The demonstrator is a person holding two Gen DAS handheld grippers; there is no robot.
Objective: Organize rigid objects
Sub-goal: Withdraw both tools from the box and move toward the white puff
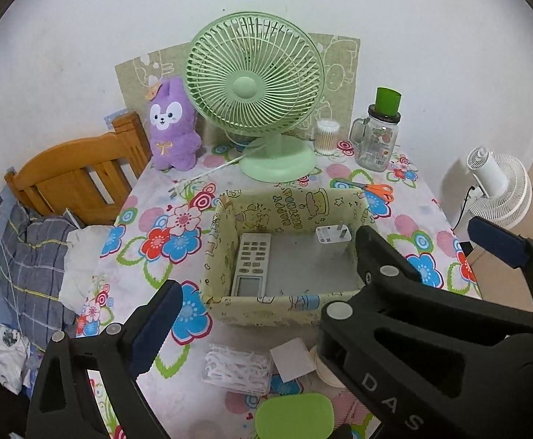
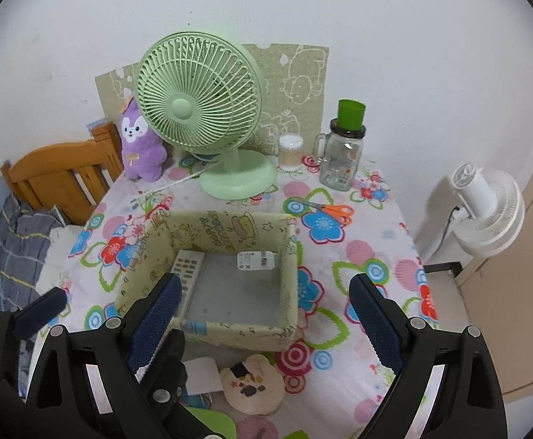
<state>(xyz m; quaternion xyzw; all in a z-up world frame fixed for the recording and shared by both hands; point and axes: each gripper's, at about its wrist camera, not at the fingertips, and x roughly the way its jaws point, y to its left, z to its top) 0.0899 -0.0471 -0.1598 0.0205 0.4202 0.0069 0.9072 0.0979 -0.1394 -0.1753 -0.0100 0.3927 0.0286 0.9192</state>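
Table w/ floral cloth filled most of both views, w/ a wooden bed frame to its left. At the far edge stood the green desk fan, a purple plush to its left, and to its right a cotton-swab tub and a glass mug-jar w/ a green cup on top. A white floor fan stood off the table at right. The open fabric box sat mid-table; inside it a white remote lay along the left wall and a white plug adapter lay by the far wall, the two well apart. Both grippers were over the near edge, just short of the box: left gripper spread wide, nothing betw. its pads; right gripper likewise released and empty. Orange-handled scissors lay on the cloth just past the box's far right corner. Nearest the cameras, outside the box: a clear case of floss picks, a bear-shaped wooden piece, a white card and a green lid-like item, partly cut off.
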